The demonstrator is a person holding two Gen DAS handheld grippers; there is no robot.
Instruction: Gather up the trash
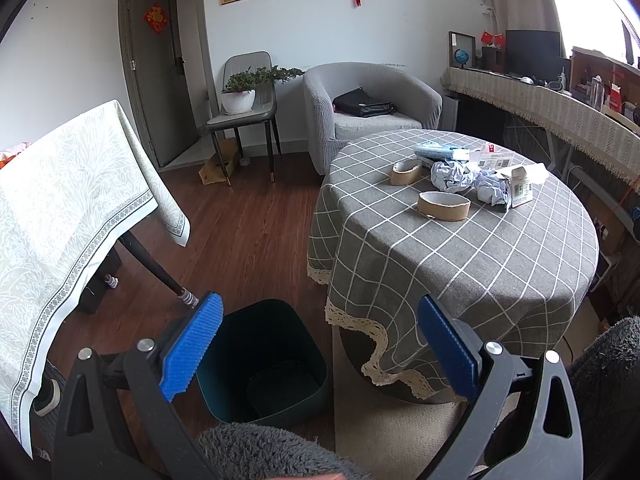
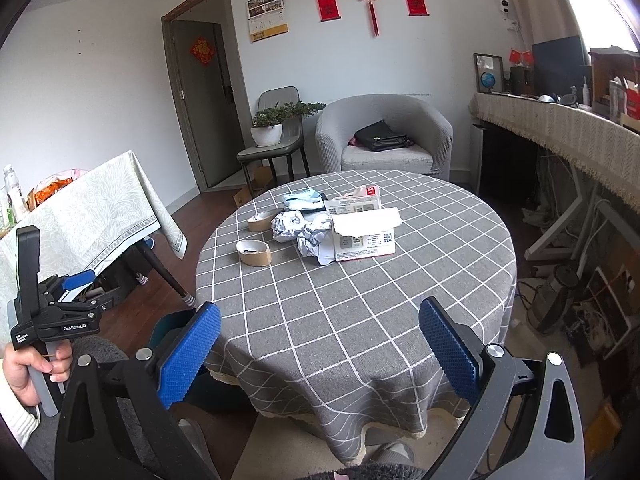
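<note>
1. Blue ribbed pads of the left claw (image 1: 320,344) are seen spread wide apart with nothing between them; below and between them stands a dark green bin (image 1: 264,360) on the wooden floor (image 1: 248,240), just beside the round bench (image 1: 460,260).
2. Equally released and empty, the right claw (image 2: 320,348) is held over the near edge of the bench, well apart from the trash.
3. The trash is gathered on the far half of the bench: two flattened cardboard tape rolls (image 2: 254,253), crumpled pale paper (image 2: 304,232), a torn white carton (image 2: 366,236) and a light blue packet (image 2: 302,200).
4. From the left wrist view, the nearer tape roll (image 1: 444,204) lies well ahead of the claw, up and to the right.
5. The bench is covered by a grey checked cloth with a lace hem.
6. A hand (image 2: 32,372) is seen at the left of the right wrist view gripping the other tool, on which "GenRoboAI" seems to be printed.
7. Behind are a grey armchair (image 2: 384,136) bearing a black bag, a potted plant (image 2: 268,128) on a chair, a door, red wall hangings and a calendar; their writing cannot be read.
8. QR codes are visible on the carton.
</note>
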